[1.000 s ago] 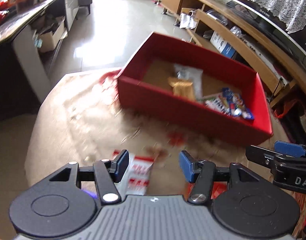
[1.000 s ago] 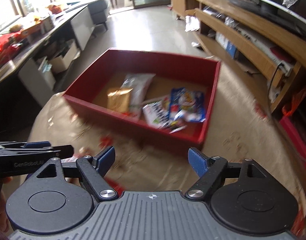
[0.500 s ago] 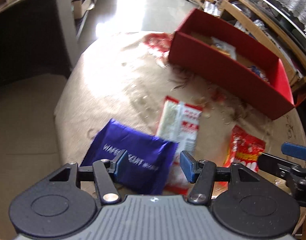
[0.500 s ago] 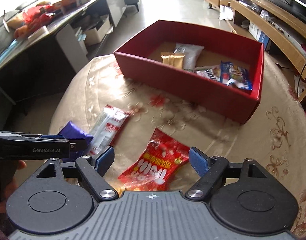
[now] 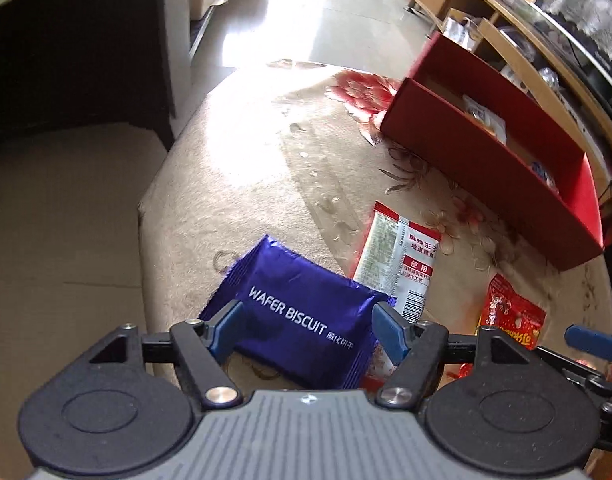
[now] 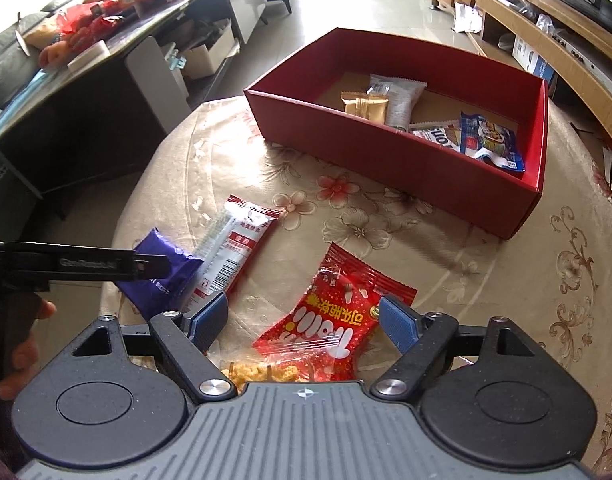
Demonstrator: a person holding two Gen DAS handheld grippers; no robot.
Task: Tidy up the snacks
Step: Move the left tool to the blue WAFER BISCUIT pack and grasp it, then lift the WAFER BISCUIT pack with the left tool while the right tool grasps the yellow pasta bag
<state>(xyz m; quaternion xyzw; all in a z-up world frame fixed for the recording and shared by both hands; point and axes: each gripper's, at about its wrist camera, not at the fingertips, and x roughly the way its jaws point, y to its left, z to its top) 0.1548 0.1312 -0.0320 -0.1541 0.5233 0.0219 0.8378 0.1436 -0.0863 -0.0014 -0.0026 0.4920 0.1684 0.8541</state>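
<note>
Left claw [image 5: 307,326]: jaws spread wide, holding nothing. The purple wafer packet [image 5: 302,320] lies flat on the surface [image 5: 234,184] between the two blue fingertips [image 5: 225,327], low centre of the left view; whether the pads touch it cannot be told.

White-and-red packet [image 5: 401,258]: just right of the purple one, its near end tucked under the purple packet's edge. In the right view the same packet [image 6: 236,250] sits left of centre.

Right claw [image 6: 304,322]: jaws wide apart, empty. The red snack bag [image 6: 337,316] lies on the surface between its fingertips, lower centre of the right view. A clear packet of yellow pieces [image 6: 262,372] shows just below the red bag, at the claw body's edge.

Red box [image 6: 425,160]: upper right of the right view, on the flowered cloth, well apart from the loose packets. Inside it: a tan packet [image 6: 365,108], a grey-white packet [image 6: 399,98], a blue packet [image 6: 491,140].

Left claw seen from the right view [image 6: 154,266], over the purple packet, far left.
</note>
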